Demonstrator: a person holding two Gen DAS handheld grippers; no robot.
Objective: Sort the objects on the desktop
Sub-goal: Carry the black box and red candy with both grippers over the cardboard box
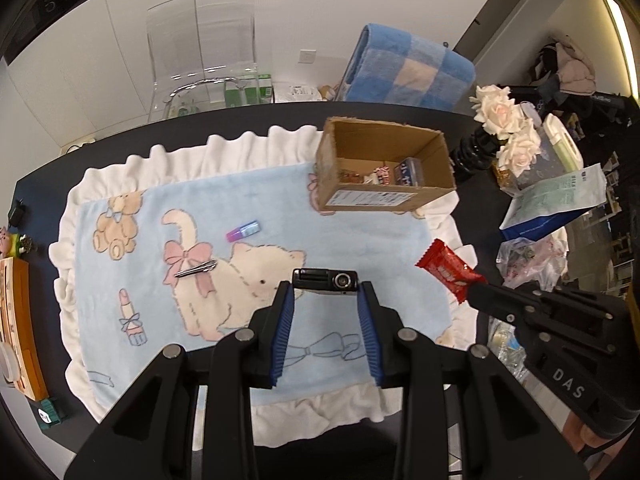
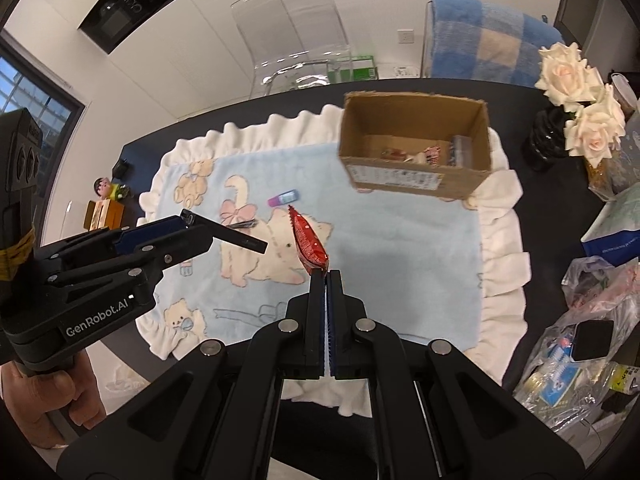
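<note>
Dark table [image 1: 400, 114]; frilled cat blanket [image 1: 360, 232]; clear chair [image 1: 202, 40] behind.

Bright, even indoor light, soft shadows, strong fisheye bending at dark edges; far clutter perhaps slightly blurred.

A frilled pale-blue cat-print blanket [image 1: 360, 224] covers the dark counter [image 1: 132, 136]. On its far right corner stands an open brown cardboard box [image 1: 384, 196] with small packets inside. Left of the box lies a small purple-capped tube [image 1: 243, 231]; nearer, silver metal tweezers [image 1: 196, 269]. A black vase of cream roses [image 1: 504, 128] stands right of the box.
</note>
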